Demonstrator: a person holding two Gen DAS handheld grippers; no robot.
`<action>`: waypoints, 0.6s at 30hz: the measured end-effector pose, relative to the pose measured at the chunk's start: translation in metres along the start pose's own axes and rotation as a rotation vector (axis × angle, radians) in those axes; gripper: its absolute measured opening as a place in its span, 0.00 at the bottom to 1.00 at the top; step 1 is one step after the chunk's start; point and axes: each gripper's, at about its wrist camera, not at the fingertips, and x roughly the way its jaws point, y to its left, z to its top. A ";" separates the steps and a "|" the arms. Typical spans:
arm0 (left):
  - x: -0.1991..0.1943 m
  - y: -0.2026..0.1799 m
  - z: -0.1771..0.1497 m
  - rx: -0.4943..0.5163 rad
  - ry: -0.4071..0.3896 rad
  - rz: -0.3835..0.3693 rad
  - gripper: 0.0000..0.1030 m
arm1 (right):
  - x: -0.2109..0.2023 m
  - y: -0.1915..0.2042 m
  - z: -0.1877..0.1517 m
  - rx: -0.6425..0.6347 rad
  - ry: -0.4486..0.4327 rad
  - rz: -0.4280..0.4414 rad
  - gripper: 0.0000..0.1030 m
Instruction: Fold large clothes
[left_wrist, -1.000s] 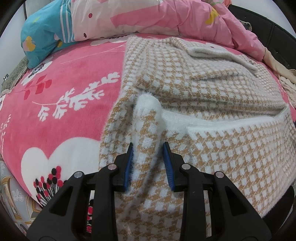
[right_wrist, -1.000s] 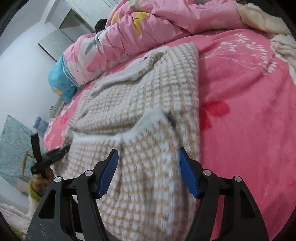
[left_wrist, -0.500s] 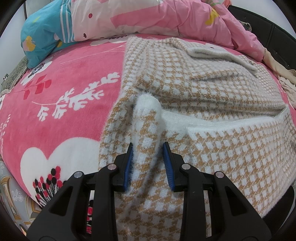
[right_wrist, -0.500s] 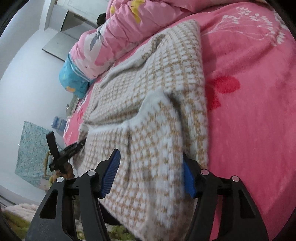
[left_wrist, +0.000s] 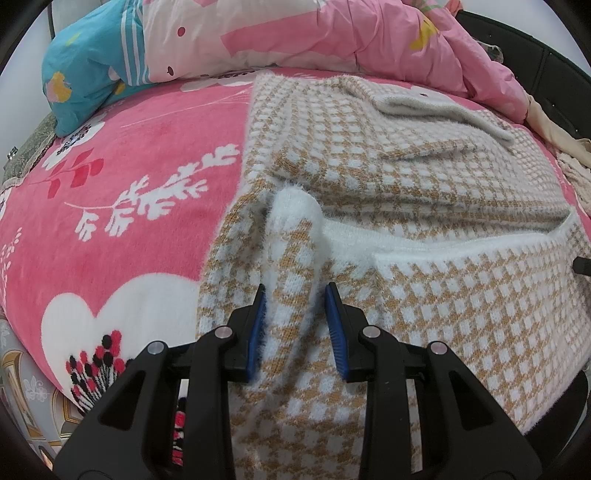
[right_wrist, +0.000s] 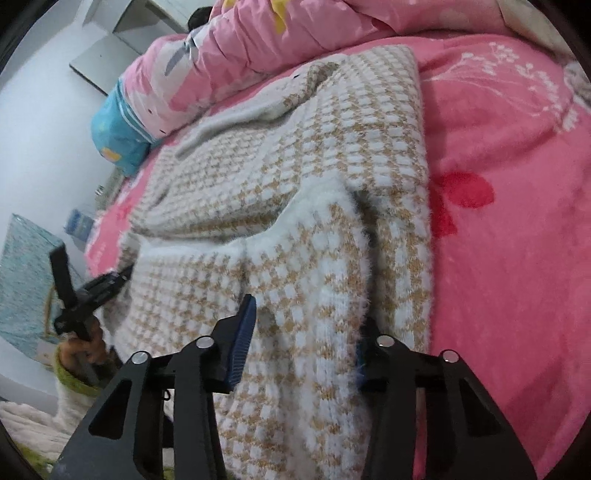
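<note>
A fuzzy tan-and-white houndstooth sweater (left_wrist: 424, 177) lies spread on the pink floral blanket (left_wrist: 122, 177), its lower part folded up with a white hem band (left_wrist: 436, 247) across it. My left gripper (left_wrist: 297, 325) is shut on a raised fold at the sweater's near left corner. The sweater (right_wrist: 306, 155) fills the right wrist view too. There my right gripper (right_wrist: 301, 343) has jaws closing on the near right corner, bunched fabric pressed between them and the right pad buried in fuzz. The left gripper (right_wrist: 85, 291) shows at the far left, held by a hand.
A pink duvet (left_wrist: 332, 33) and a blue pillow (left_wrist: 88, 70) are heaped at the bed's far end. A black bed frame (left_wrist: 554, 81) and beige cloth (left_wrist: 546, 122) lie at the right. A teal box (right_wrist: 26, 280) stands beside the bed.
My right gripper's jaws have narrowed onto the sweater's right corner and the view has swung slightly. The left gripper and its fold have stayed put.
</note>
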 end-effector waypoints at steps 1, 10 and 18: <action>0.000 0.000 0.000 0.000 0.001 0.000 0.29 | -0.001 0.005 -0.003 -0.017 0.002 -0.027 0.36; -0.001 0.003 0.000 -0.019 -0.006 -0.021 0.29 | 0.005 0.032 -0.013 -0.127 -0.002 -0.224 0.34; -0.018 0.011 -0.001 -0.032 0.009 -0.166 0.29 | 0.011 0.036 -0.013 -0.129 -0.012 -0.262 0.34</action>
